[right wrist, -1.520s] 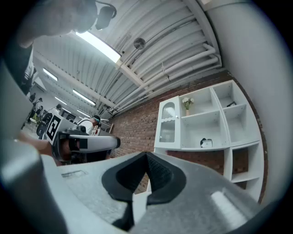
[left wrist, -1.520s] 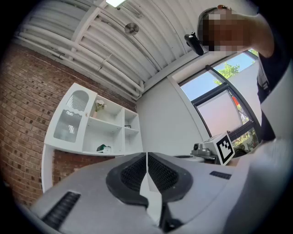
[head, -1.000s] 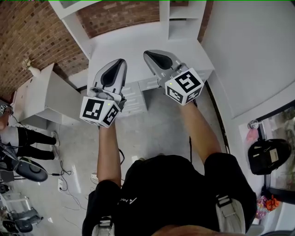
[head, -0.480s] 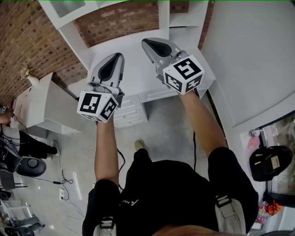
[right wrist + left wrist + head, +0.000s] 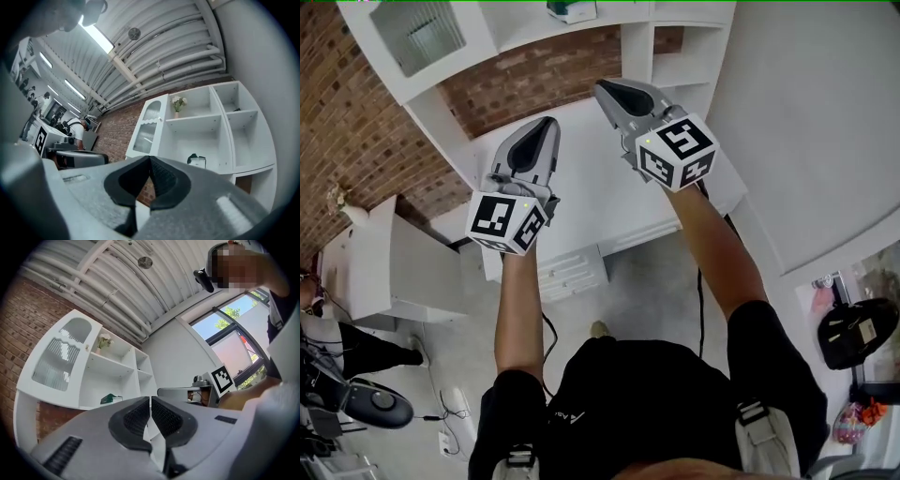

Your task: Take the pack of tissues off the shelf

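Note:
The pack of tissues (image 5: pixel 572 9), green and white, lies on a lower shelf of the white shelf unit (image 5: pixel 637 42) at the top of the head view. It shows small in the left gripper view (image 5: pixel 111 399) and in the right gripper view (image 5: pixel 198 161), well ahead of both jaws. My left gripper (image 5: pixel 546 124) and my right gripper (image 5: pixel 605 87) are held side by side over the white counter (image 5: pixel 581 159), pointing at the shelves. Both are shut, with nothing between the jaws. The pack is some way from either gripper.
A glass-fronted cabinet door (image 5: pixel 417 33) is at the shelf unit's left, with a brick wall (image 5: pixel 356 141) behind. Drawers (image 5: pixel 572 272) sit under the counter. A small vase of flowers (image 5: pixel 177 104) stands on an upper shelf. Another person (image 5: pixel 77 131) stands far off to the left.
The view has risen up the unit, so the shelves and the pack of tissues have come into sight. Both grippers stay shut and still point at the shelves.

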Available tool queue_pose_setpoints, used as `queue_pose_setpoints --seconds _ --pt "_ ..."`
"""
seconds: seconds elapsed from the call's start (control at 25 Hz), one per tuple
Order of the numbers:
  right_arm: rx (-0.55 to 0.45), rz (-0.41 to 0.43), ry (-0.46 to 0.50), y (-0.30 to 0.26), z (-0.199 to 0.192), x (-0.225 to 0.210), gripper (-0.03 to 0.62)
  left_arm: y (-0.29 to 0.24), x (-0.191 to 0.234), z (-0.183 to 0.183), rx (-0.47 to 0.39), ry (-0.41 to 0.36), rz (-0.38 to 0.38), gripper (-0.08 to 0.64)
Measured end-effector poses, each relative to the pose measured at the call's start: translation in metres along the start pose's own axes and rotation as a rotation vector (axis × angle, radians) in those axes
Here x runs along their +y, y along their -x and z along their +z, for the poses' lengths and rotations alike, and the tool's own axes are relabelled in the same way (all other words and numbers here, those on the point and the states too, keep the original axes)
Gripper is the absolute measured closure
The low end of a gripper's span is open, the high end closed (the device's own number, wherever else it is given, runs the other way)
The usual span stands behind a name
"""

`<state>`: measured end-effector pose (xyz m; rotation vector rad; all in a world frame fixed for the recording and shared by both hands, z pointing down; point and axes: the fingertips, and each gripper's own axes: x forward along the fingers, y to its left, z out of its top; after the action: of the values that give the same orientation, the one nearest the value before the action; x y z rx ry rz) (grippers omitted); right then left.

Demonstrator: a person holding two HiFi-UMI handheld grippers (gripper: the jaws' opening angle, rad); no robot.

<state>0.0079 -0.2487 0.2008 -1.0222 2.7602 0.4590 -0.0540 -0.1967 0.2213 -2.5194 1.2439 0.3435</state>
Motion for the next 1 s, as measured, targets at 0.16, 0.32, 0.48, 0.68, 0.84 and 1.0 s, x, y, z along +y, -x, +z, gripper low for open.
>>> queue_pose_setpoints --seconds 0.16,0.32,0.48,0.68,0.84,1.0 --pt "0.022 -0.040 0.022 -0.054 -0.003 -0.024 0.589 -0.020 0.049 -0.006 -0.012 -0.002 -0.033 0.551" --pt "0.068 -0.085 0.022 -0.094 -0.013 -0.052 0.564 -0.038 0.083 -0.015 -0.008 -0.006 -0.063 0.551" --pt "0.108 -0.105 -0.009 -0.125 -0.025 -0.080 0.529 -0.058 0.107 -0.024 -0.003 -0.004 -0.069 0.551" --pt "0.142 -0.132 -0.037 -0.157 -0.035 -0.119 0.404 -0.083 0.126 -0.034 0.003 -0.011 -0.055 0.551" --pt "0.184 -0.147 -0.042 -0.183 -0.042 -0.151 0.285 -0.104 0.136 -0.039 0.000 -0.020 -0.024 0.551" --pt "0.232 -0.158 -0.041 -0.202 -0.048 -0.180 0.241 -0.122 0.140 -0.042 -0.010 -0.019 0.002 0.551"
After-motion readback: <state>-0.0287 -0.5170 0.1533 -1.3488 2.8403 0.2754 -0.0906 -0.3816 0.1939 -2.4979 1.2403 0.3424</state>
